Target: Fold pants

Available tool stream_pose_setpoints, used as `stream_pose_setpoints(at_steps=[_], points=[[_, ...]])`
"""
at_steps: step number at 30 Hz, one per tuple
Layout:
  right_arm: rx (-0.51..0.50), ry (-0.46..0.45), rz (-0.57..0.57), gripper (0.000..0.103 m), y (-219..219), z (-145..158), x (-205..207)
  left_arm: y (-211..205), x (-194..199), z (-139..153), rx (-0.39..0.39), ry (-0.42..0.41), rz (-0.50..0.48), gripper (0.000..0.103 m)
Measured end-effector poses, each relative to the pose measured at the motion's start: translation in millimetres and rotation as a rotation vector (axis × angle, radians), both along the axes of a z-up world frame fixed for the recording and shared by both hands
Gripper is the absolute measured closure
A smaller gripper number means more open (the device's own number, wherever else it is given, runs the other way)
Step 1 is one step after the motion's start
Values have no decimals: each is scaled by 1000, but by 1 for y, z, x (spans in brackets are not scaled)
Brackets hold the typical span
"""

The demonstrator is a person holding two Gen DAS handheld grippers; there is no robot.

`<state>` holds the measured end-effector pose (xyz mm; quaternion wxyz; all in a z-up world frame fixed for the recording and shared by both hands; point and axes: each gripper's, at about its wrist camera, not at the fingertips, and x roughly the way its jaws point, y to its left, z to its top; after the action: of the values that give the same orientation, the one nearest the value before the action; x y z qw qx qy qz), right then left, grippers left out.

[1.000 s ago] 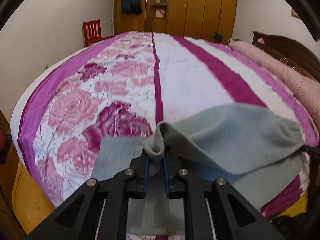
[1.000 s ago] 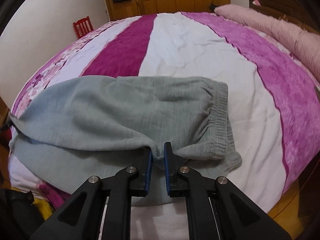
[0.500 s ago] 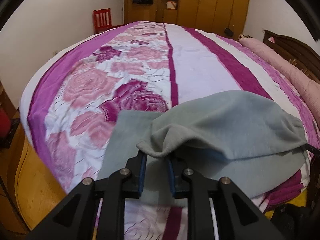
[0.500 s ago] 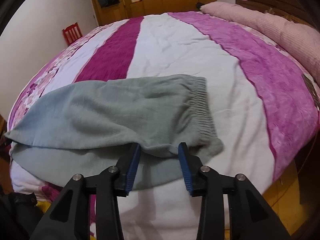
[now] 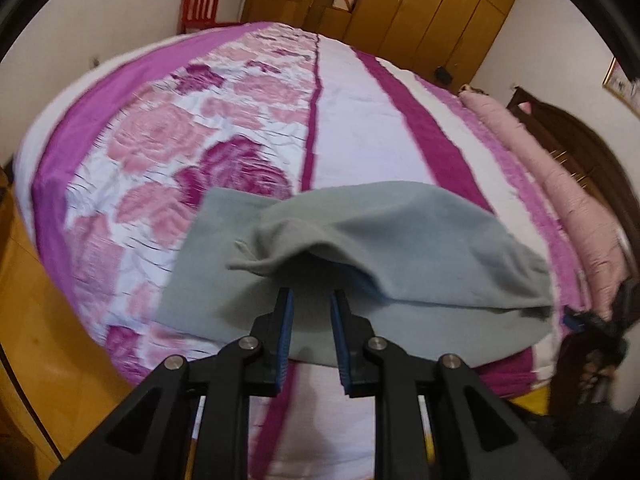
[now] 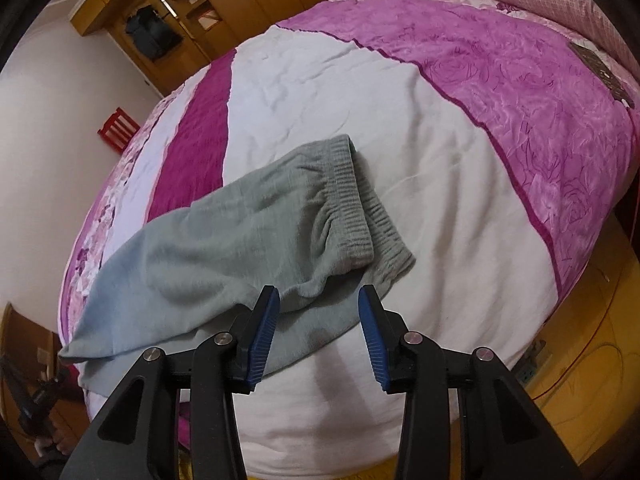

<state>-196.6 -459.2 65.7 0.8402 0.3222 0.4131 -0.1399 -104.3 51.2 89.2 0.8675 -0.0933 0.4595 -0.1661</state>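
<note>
Left wrist view: the left hand-held gripper (image 5: 311,300) stands with its blue-padded jaws moderately parted and nothing between them. The grey pants (image 5: 400,248) lie on the bed (image 5: 352,128) directly ahead of the fingertips and extend ahead and to the right. One layer is folded over another; the lower layer projects ahead-left of the gripper as a flat grey panel. The raised edge of the upper layer arches just beyond the fingertips; whether it touches them cannot be told. The bed carries a cover with pink roses to the gripper's left and magenta and white stripes ahead. A pink rolled blanket (image 5: 560,168) runs along the far right, beside a dark wooden headboard (image 5: 588,148). A red chair (image 5: 201,8) and a wooden wardrobe (image 5: 420,4) stand far ahead, against the wall.

Right wrist view: the right hand-held gripper (image 6: 318,306) stands with jaws wide apart, holding nothing. The pants (image 6: 224,248) lie ahead and to the left. Their ribbed elastic waistband (image 6: 352,204) lies just ahead of the gap between the jaws, doubled so that one band overlaps the other. The folded edge of the cloth sits right at the left fingertip; the right fingertip is apart from the cloth. The pants rest on the white stripe of the cover, near the bed's close edge.
</note>
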Motion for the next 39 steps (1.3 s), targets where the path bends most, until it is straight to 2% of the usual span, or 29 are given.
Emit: stream_pose_setpoints(at_steps=[2, 6, 10, 20, 32, 34, 35, 37, 39], points=[[12, 7, 8, 61, 2, -4, 3, -6, 2, -1, -33, 20, -9, 84], [22, 0, 7, 61, 2, -8, 4, -21, 10, -5, -13, 45, -11, 84], [46, -11, -25, 61, -6, -8, 3, -35, 19, -4, -53, 47, -30, 84], [219, -29, -120, 61, -26, -24, 2, -49, 35, -16, -42, 64, -29, 84], [204, -12, -137, 61, -32, -26, 23, -47, 48, -32, -48, 96, 7, 84], [197, -17, -120, 70, -31, -23, 28, -46, 49, -34, -56, 98, 7, 85], [192, -18, -111, 80, -31, -21, 30, -46, 49, -34, -65, 96, 4, 86], [175, -31, -102, 85, -33, -14, 33, -46, 49, -33, -76, 86, -4, 99], [154, -56, -96, 91, -35, -4, 34, -46, 48, -27, -75, 60, -13, 100]])
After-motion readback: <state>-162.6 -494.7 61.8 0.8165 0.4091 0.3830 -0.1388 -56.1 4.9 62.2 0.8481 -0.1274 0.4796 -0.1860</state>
